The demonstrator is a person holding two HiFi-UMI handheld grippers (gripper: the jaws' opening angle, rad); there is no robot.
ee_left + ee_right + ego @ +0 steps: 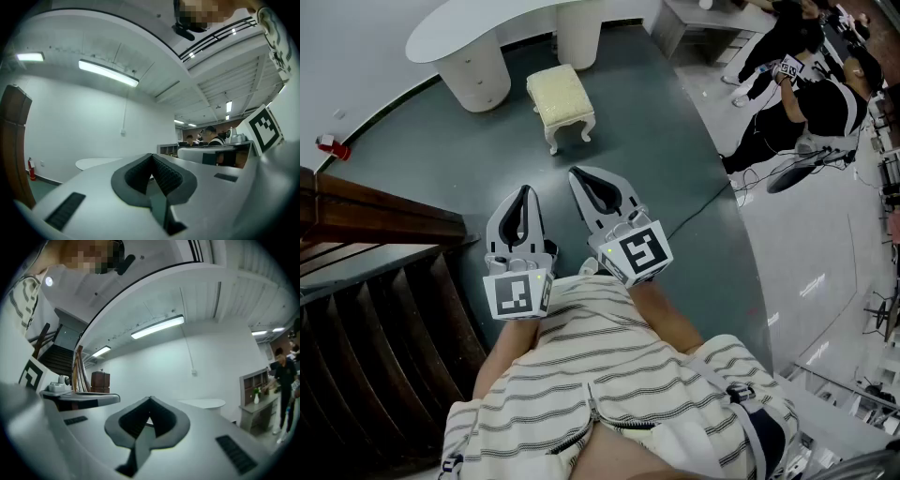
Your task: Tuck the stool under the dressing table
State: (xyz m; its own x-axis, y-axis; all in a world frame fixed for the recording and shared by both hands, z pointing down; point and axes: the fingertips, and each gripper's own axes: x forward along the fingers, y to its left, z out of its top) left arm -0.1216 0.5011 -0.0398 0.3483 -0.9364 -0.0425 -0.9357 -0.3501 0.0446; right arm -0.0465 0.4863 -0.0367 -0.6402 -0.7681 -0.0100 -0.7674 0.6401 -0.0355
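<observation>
Close against the person's striped top, the left claw (523, 190) and right claw (579, 172) sit side by side. Each has its dark-padded tips pressed together with nothing between them. Both point across the dark green floor (675, 159) at the cream-cushioned stool (562, 94). It stands near the floor's far edge, outside the white dressing table (469, 28), just before its two round pedestals. It seems very close to one pedestal, perhaps touching. Wooden stairs (366, 281) descend at the floor's left edge.
</observation>
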